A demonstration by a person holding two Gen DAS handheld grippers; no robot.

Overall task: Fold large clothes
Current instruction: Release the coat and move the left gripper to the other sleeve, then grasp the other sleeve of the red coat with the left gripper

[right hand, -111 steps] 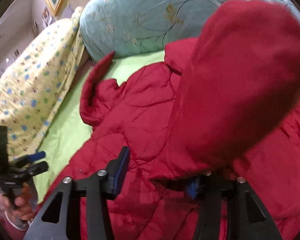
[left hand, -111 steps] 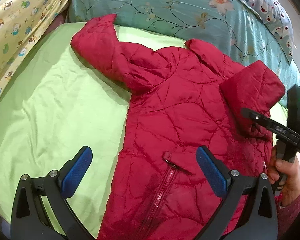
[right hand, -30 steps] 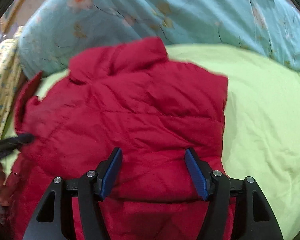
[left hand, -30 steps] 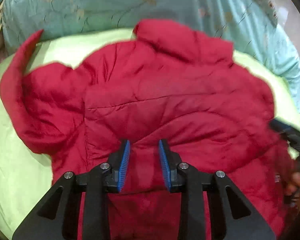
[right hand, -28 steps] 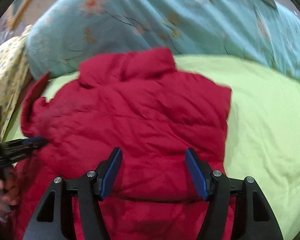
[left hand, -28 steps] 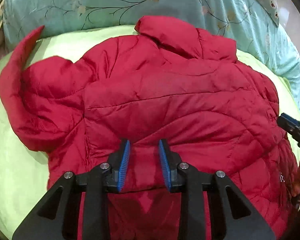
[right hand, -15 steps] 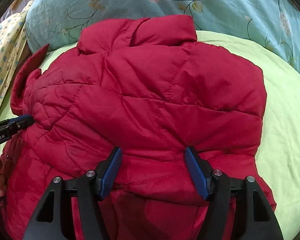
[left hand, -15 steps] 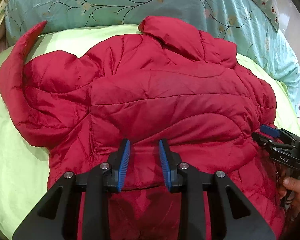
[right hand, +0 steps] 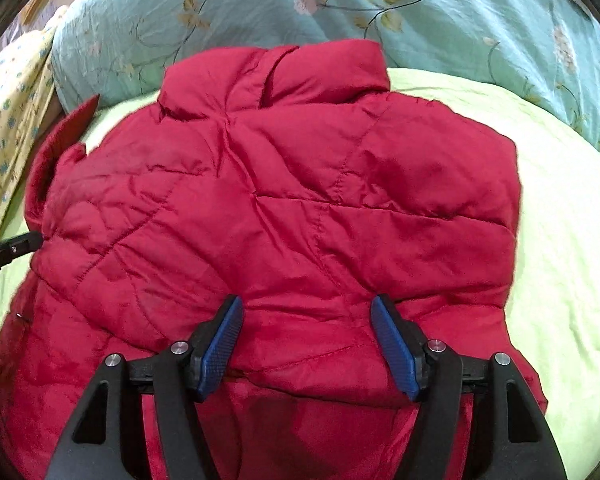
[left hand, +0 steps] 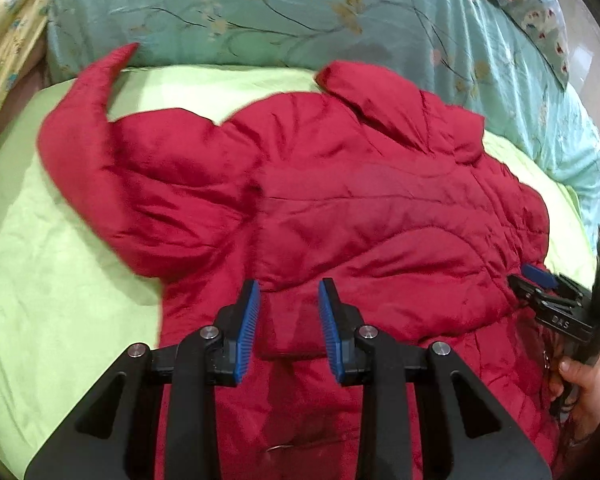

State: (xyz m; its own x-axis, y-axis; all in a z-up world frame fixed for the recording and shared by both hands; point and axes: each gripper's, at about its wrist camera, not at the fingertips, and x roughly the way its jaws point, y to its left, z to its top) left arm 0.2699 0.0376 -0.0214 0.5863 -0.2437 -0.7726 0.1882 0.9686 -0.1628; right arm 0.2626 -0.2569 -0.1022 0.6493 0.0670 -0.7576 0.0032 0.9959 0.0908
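A red quilted jacket (left hand: 340,208) lies on a green bed sheet (left hand: 52,280), collar toward the pillows. Its right sleeve is folded across the front; its left sleeve (left hand: 84,128) sticks out to the far left, cuff up. My left gripper (left hand: 288,312) hovers over the jacket's lower middle, jaws a small way apart, holding nothing. My right gripper (right hand: 308,344) is open wide over the folded sleeve's edge on the jacket (right hand: 280,208), and also shows in the left wrist view (left hand: 540,284) at the jacket's right edge.
A teal floral pillow (left hand: 260,8) lies along the head of the bed, behind the collar. A yellow patterned quilt (left hand: 8,40) is at the far left. Green sheet (right hand: 560,240) lies open to the right of the jacket.
The right sleeve was laid across the jacket front and let go by the right gripper. Over the last second the left gripper drew back slightly; the view shifted left, showing more sheet.
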